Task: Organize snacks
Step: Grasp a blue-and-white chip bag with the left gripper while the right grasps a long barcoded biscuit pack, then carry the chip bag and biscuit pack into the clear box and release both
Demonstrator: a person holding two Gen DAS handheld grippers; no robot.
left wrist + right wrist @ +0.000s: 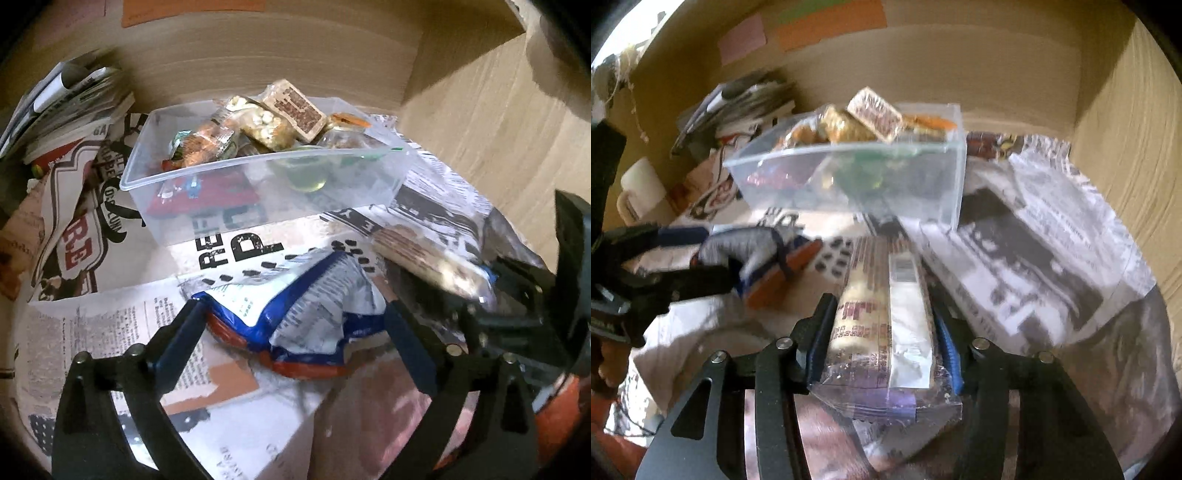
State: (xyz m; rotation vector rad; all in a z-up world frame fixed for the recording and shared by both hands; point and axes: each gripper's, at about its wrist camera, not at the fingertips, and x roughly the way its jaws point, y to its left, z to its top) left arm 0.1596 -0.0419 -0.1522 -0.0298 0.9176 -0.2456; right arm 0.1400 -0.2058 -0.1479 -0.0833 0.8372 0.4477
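Ahead of both tools, toward the tabletop's far edge, sits the clear bin (pixel 849 177); our right tool (pixel 882 332) grips a wrapped bar (pixel 882 314) lengthwise, our left tool (pixel 295 317) spread wide around a blue packet (pixel 295 314).

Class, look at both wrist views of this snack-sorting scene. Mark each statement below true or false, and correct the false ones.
1. The clear plastic box already holds several wrapped snacks. True.
2. The right gripper is empty. False: its jaws are closed on a long wrapped snack bar.
3. The left gripper is clamped on the blue and white snack bag. False: its jaws stand wide, with the bag lying between them.
4. The table is covered with printed newspaper-style sheets. True.
5. The clear plastic box has its lid on. False: it is open on top, with snacks heaped above the rim.
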